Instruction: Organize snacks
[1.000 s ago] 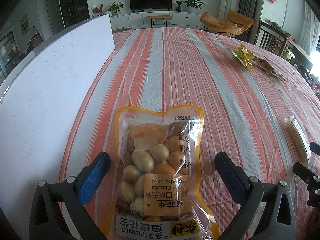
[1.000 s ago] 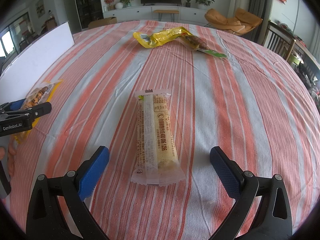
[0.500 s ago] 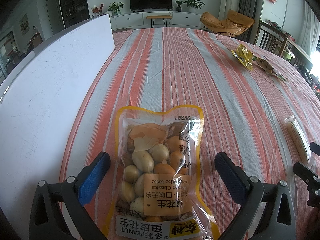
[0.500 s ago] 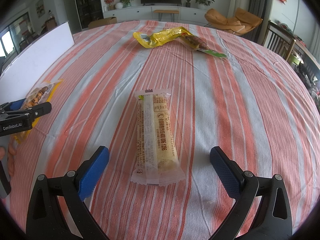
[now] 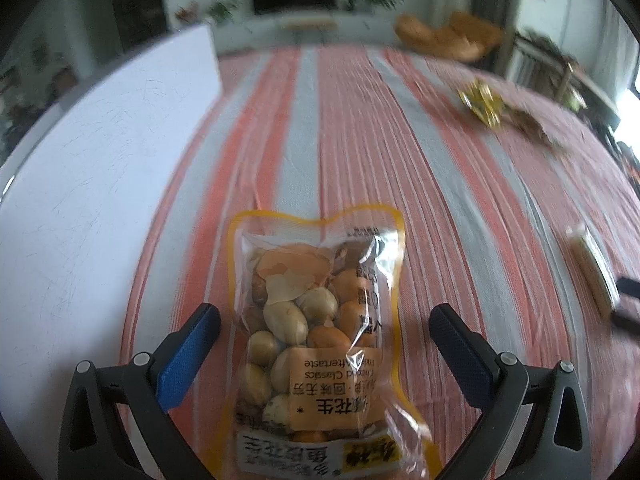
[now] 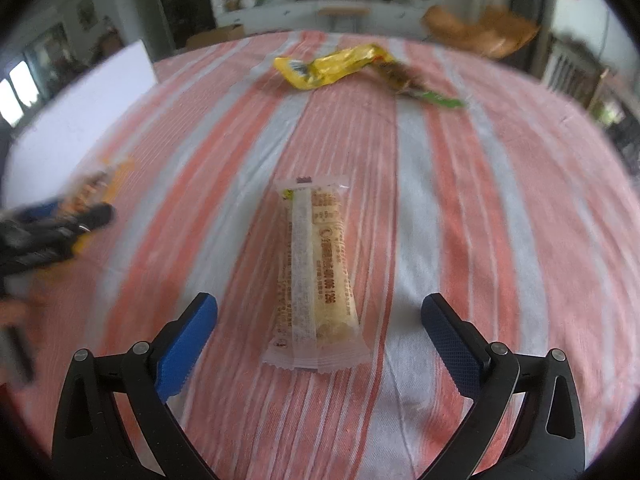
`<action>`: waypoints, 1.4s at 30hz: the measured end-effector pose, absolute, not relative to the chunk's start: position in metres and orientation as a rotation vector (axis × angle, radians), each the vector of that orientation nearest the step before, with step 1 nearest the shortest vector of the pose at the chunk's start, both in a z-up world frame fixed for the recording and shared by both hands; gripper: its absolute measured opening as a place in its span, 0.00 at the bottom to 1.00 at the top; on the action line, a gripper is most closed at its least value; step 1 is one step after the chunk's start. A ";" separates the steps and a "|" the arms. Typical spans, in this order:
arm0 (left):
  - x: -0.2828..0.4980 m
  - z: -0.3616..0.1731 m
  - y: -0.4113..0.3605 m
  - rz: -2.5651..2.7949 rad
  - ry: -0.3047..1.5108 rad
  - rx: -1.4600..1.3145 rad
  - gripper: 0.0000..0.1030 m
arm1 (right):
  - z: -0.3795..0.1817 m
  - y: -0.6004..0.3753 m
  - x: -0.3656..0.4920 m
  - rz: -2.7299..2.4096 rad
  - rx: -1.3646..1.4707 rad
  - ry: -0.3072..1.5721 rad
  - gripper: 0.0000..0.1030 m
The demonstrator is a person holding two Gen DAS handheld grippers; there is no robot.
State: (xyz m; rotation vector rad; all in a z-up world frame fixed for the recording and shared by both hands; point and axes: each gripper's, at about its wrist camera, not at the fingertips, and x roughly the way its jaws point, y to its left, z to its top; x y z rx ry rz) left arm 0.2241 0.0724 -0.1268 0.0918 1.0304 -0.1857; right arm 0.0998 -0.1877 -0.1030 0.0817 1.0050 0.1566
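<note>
peanut bag (image 5: 316, 332): clear pouch, yellow border, lies flat on the striped surface (image 5: 360, 120) near its left edge, just beside the white board (image 5: 100, 184); shelled peanuts show through the film.
peanut bag writing: upside down to the camera; "花生" and "Classics ...aftertaste" legible on the orange label, the rest blurred.
left gripper (image 5: 324, 320): fingers spread wide, one on each side of the peanut bag, neither pad touching it; holding nothing.
bar snack (image 6: 316, 280): long clear wrapper, pale bar inside, flat near the middle of the surface, lengthwise to the camera.
bar snack writing: brown print down the wrapper, digits "1296" readable near the lower end, other text too small.
right gripper (image 6: 318, 314): fingers spread wide, the near end of the bar snack between them, no contact; holding nothing.
yellow wrapper (image 6: 332, 64): crumpled, toward the far edge of the surface; print unreadable.
brown-green packet (image 6: 416, 84): just beside the yellow wrapper on its right, blurred.
</note>
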 end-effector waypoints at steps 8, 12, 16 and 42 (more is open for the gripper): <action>0.229 -0.126 0.067 -0.265 1.175 0.167 1.00 | -0.088 -0.243 0.128 0.209 0.343 1.194 0.98; 0.216 -0.118 0.066 -0.281 1.111 0.152 0.61 | -0.093 -0.200 0.136 0.282 0.230 1.221 0.95; 0.205 -0.114 0.081 -0.306 1.086 0.049 0.55 | -0.094 -0.165 0.136 0.154 0.002 1.215 0.32; 0.087 0.011 0.381 0.162 0.788 -0.355 0.84 | 0.068 0.143 0.106 0.899 0.148 0.947 0.78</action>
